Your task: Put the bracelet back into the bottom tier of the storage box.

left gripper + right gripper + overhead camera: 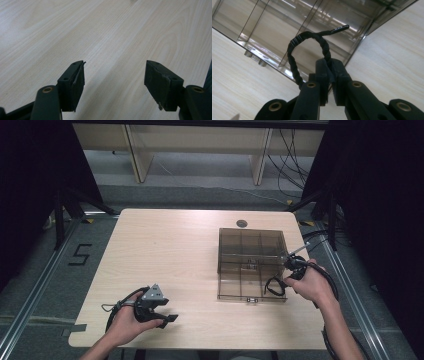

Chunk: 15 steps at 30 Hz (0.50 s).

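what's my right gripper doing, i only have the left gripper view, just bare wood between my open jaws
Observer: The right gripper is shut on a black twisted cord that loops up from its jaws.
Operator: where is it over the table
Observer: At the right edge of a smoky clear compartment box, on the table's right half.
Operator: anything in the box
Observer: The compartments I can see look empty, and the cord hangs above them.
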### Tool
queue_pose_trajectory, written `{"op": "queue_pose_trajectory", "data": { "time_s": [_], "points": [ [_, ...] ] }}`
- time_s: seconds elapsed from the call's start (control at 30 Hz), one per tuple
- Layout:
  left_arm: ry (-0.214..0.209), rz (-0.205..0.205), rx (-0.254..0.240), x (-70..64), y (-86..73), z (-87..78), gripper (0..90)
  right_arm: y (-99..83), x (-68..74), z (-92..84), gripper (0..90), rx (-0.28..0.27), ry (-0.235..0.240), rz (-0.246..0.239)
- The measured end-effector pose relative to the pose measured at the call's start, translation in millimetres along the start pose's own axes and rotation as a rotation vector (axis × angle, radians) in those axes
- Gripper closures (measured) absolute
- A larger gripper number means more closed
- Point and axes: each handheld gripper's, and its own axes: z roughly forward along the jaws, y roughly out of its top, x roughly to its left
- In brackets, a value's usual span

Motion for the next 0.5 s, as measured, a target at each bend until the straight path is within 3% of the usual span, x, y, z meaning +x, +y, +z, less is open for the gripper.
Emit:
{"op": "queue_pose_trajectory", "data": {
  "time_s": [0.07, 0.1, 0.13, 0.27, 0.33, 0.4, 0.5],
  "points": [
    [0.001, 0.0, 0.001, -0.2, 0.0, 0.0, 32.3, -1.0, 1.4, -1.8, 85.0, -0.001, -0.006, 0.008],
    [0.002, -0.004, 0.001, -0.4, 0.0, 0.0, 32.4, -1.5, -1.5, -1.0, 85.0, -0.014, -0.011, -0.029],
    [0.002, -0.003, 0.001, -0.5, 0.0, 0.1, 32.3, -1.7, -1.0, -0.3, 85.0, -0.007, -0.019, -0.014],
    [0.002, -0.004, 0.001, -0.4, 0.1, 0.0, 32.4, -1.5, -0.6, 0.1, 85.0, -0.003, -0.031, -0.029],
    [0.002, -0.003, 0.002, -0.3, 0.0, 0.1, 32.3, -0.8, 1.0, 0.7, 85.0, -0.028, -0.022, -0.043],
    [0.001, -0.003, 0.0, -0.5, 0.0, 0.1, 32.4, -1.1, 0.9, 1.6, 84.9, -0.007, -0.039, -0.03],
    [0.001, -0.004, 0.001, -0.4, -0.1, 0.0, 32.4, -0.8, 0.0, 2.4, 84.9, -0.002, -0.036, -0.078]
  ]
}}
